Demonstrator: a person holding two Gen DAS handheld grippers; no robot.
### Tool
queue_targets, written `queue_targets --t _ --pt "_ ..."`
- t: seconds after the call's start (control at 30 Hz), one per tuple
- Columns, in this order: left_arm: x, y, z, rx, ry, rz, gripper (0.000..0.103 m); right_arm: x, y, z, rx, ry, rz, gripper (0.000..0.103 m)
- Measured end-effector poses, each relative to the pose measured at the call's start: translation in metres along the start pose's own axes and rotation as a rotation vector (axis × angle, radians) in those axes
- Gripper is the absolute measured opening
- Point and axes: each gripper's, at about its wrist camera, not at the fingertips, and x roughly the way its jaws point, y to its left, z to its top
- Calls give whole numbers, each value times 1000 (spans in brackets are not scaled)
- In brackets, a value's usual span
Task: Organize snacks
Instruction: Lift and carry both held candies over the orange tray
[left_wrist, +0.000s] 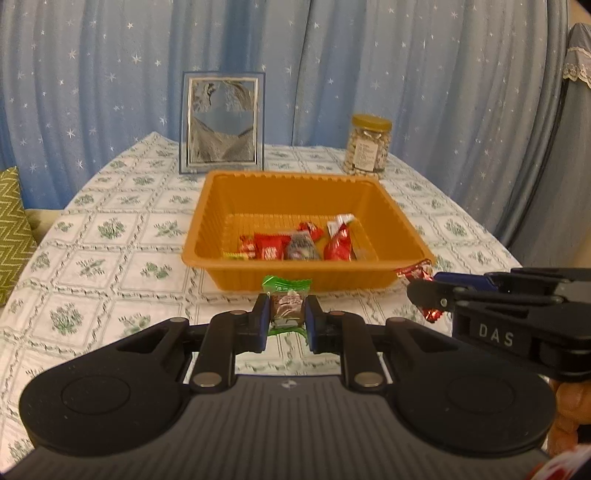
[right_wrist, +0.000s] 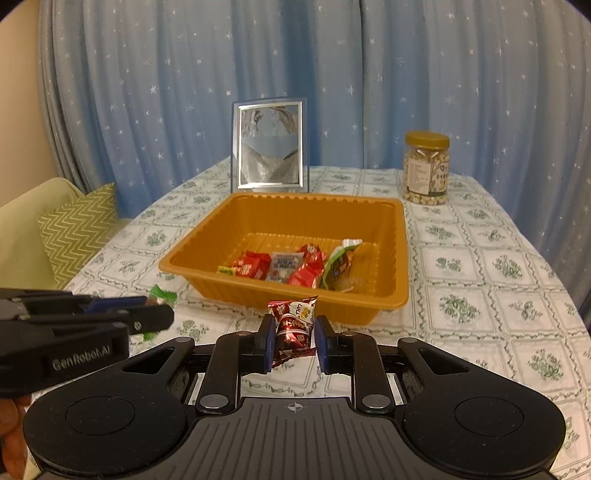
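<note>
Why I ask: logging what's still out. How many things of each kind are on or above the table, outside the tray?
Wrapped snacks: 2, the green-wrapped snack in the left gripper, the red-wrapped snack in the right gripper.
Jar: 1
Picture frame: 1
Total: 4

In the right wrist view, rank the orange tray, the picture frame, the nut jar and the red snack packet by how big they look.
Largest to smallest as they appear:
1. orange tray
2. picture frame
3. nut jar and red snack packet: they look alike, and the packet is much nearer the camera, so I will not rank them.
</note>
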Motion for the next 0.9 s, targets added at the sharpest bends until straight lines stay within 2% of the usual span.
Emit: queue_targets --t 0.23,0.47,0.9 --pt "-1 1 21 10 -19 -8 18 -6 -13 22 -16 -48 -20 23" --pt "12 2 41 14 -25 -2 18 -3 -35 45 83 -76 -31 23" --pt "46 8 74 -18 -23 11 18 23 -32 75 126 -82 -21 23"
